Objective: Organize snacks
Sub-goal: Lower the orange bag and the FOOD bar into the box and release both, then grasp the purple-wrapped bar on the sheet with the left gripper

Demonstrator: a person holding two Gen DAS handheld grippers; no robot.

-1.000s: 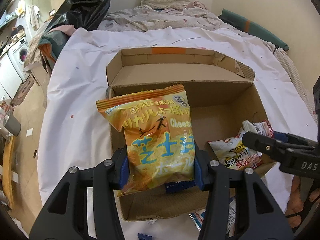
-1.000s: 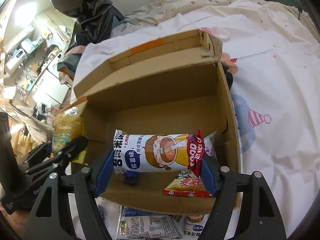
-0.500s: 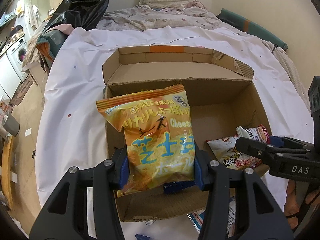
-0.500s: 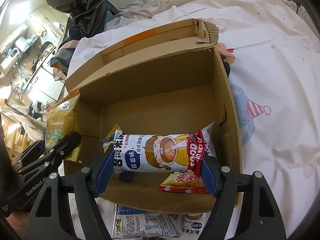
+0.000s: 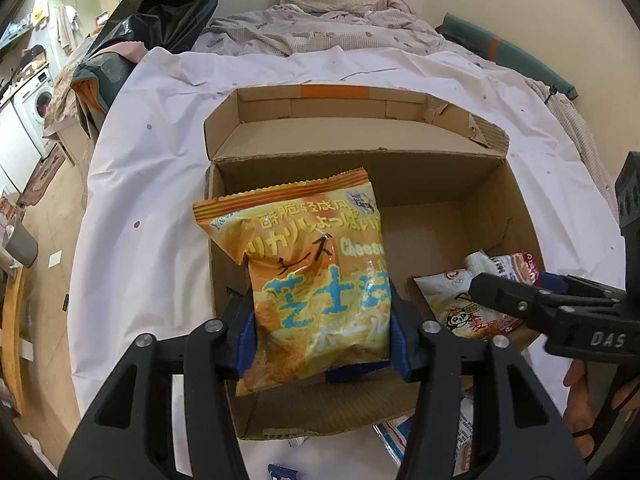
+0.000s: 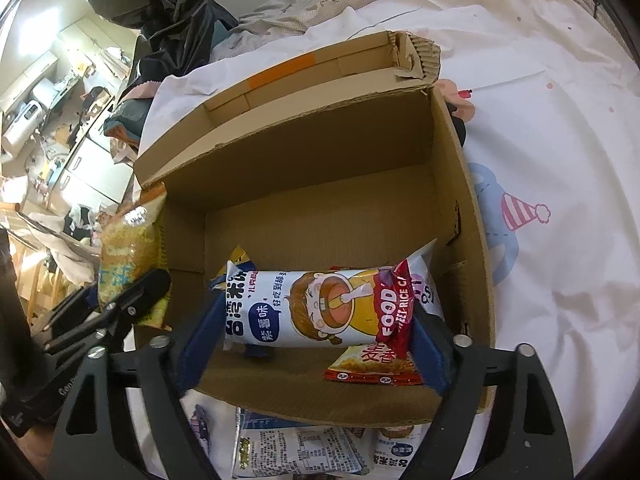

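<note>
A yellow cheese snack bag (image 5: 316, 280) stands upright between the blue pads of my left gripper (image 5: 322, 344), over the left end of an open cardboard box (image 5: 360, 168). The pads still press on it while the jaws are opening. My right gripper (image 6: 316, 316) hangs over the box's (image 6: 304, 160) near right part, its jaws opening too. A white rice-roll pack (image 6: 312, 308) lies crosswise between its fingers, and the left pad stands a little off the pack's end. The pack lies over a red-and-white snack bag (image 6: 372, 364) on the box floor.
The box sits on a bed under a white printed sheet (image 6: 560, 140). Several loose snack packets (image 6: 304, 452) lie in front of its near wall. A black plastic bag (image 5: 160, 8) and crumpled bedding (image 5: 320, 28) are at the far end. A hand (image 5: 580, 400) holds the right gripper's handle.
My right gripper's fingers have spread apart a little from the rice-roll pack. The left fingers look nearly the same, and the cheese bag has not moved.
</note>
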